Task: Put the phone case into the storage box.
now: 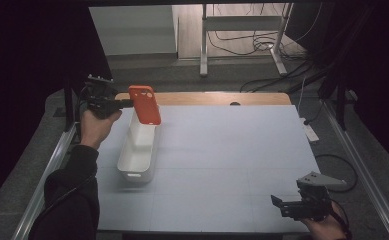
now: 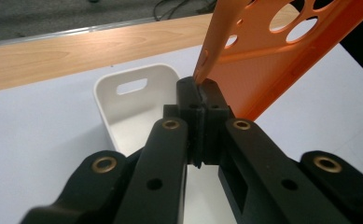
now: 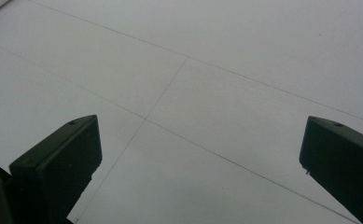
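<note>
We see the left gripper raised near the far left corner of the desk, its jaws pressed together on one edge of an orange phone case. In the left gripper view the same pinch is plain: the black jaws meet on the case's thin rim, and round camera holes show in the case near its top. The case hangs tilted in the air above the far end of a white bin, which stands open on the desk along the left side, a slot handle in its end wall. The right gripper rests low by the near right corner, well apart from the bin; its jaws stand spread wide over bare desk surface.
</note>
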Demonstrator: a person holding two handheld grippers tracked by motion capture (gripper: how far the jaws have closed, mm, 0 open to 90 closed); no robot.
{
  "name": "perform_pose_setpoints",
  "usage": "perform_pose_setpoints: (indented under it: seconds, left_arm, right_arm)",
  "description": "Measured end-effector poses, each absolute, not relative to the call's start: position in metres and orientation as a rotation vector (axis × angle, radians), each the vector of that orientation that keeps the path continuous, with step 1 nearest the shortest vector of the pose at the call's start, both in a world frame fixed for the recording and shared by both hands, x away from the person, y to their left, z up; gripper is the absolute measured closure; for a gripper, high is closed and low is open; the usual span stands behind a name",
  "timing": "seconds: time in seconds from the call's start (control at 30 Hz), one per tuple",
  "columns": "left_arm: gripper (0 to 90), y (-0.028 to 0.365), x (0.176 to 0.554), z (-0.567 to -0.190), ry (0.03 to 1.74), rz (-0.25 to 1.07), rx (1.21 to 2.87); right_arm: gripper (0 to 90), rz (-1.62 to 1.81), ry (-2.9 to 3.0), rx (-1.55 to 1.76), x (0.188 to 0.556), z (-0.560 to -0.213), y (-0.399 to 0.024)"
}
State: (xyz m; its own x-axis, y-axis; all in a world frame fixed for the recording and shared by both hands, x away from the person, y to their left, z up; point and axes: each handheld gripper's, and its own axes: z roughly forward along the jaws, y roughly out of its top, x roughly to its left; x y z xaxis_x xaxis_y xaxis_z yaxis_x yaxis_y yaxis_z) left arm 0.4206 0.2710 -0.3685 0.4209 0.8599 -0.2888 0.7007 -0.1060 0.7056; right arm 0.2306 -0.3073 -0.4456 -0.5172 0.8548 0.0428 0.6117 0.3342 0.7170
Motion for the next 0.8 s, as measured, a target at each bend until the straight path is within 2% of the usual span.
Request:
perform_pose_setpoints:
  seconds: [0.8]
  left_arm:
    - [89.5, 0.282, 0.444, -0.386, 1.422, 0.292, 1.829]
  right_arm:
    - [0.0, 0.979, 2.289, 1.285, 0.231, -0.446, -0.306]
